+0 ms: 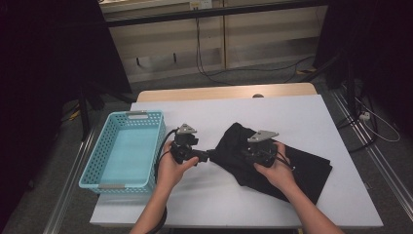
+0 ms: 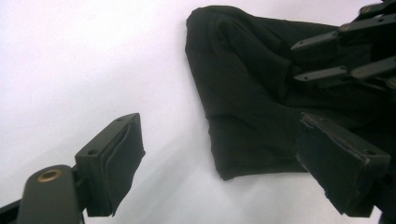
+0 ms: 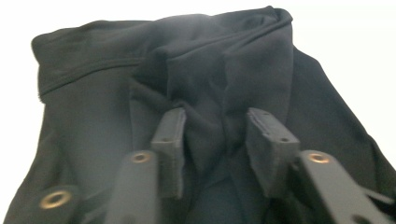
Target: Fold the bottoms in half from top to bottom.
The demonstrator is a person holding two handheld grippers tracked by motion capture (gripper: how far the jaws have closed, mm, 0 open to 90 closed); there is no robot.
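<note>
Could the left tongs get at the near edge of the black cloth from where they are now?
Probably yes. The left tongs stand open beside the black cloth, with only bare white table between. The right tongs work a fold farther in, apparently leaving that edge free.

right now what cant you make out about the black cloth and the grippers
- Right gripper, right gripper view: a fold of the black cloth lies between the jaws; whether the pads pinch it is unclear.
- High view: the hand covers the cloth's middle.
- Left gripper, left gripper view: open; the cloth's right part is cut off by the edge.
</note>
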